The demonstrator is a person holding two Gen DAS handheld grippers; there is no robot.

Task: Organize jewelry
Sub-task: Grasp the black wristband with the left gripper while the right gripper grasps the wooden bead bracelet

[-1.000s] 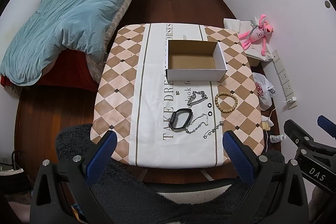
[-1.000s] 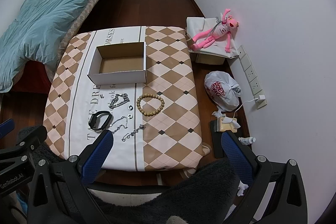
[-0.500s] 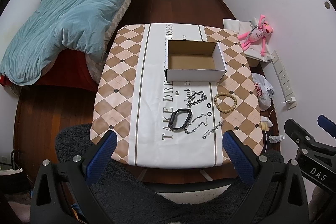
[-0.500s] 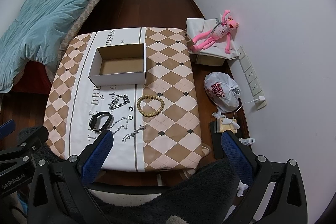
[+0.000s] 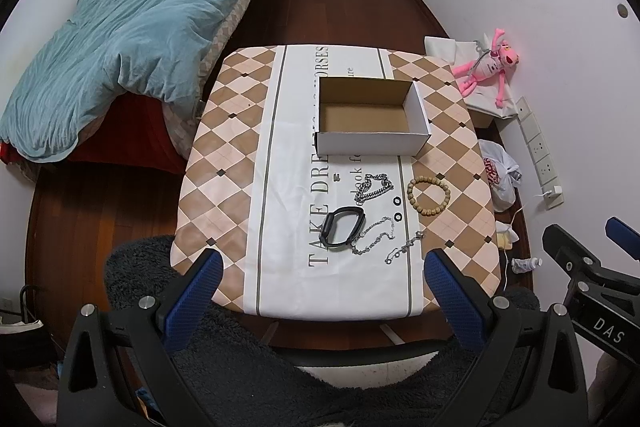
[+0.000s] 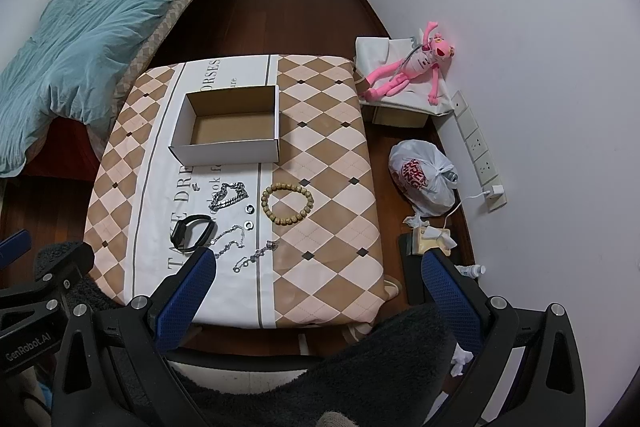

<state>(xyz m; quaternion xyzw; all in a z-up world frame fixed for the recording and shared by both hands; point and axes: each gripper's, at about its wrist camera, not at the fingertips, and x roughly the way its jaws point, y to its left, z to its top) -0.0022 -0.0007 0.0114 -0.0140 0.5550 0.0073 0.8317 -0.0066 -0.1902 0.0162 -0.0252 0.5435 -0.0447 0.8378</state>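
Checkered cloth in brown, pink and white covers the low table [image 5: 224, 163], draping over its near edge; the jewelry lies on the white centre band toward the near right, with bare cloth all along the left side and a clear strip between the pieces and the near edge. Far of the pieces stands an open white cardboard box [image 5: 372, 143], brown inside, its long axis running left to right.

From left to right the pieces are a black band [image 5: 341, 228] lying as a closed loop, long axis slanting from near left to far right; a chunky silver chain [image 5: 373, 188] bunched just far of it; a thin silver chain [image 5: 376, 237] touching the band's right end; a second thin chain [image 5: 404, 247] slanting from near left to far right; two small black rings [image 5: 397, 209]; and a wooden bead bracelet [image 5: 428, 195] lying flat as a round loop on the checks.

Both tools hover at the near side, above a dark fuzzy seat [image 5: 320, 367]. On the left gripper [image 5: 320, 291] the fingers are spread wide with nothing between them, and the right gripper [image 6: 318, 291] is likewise wide apart and holding nothing. A bed with a teal duvet [image 5: 120, 39] borders the left; a pink plush toy [image 6: 408, 71] lies by the right wall.
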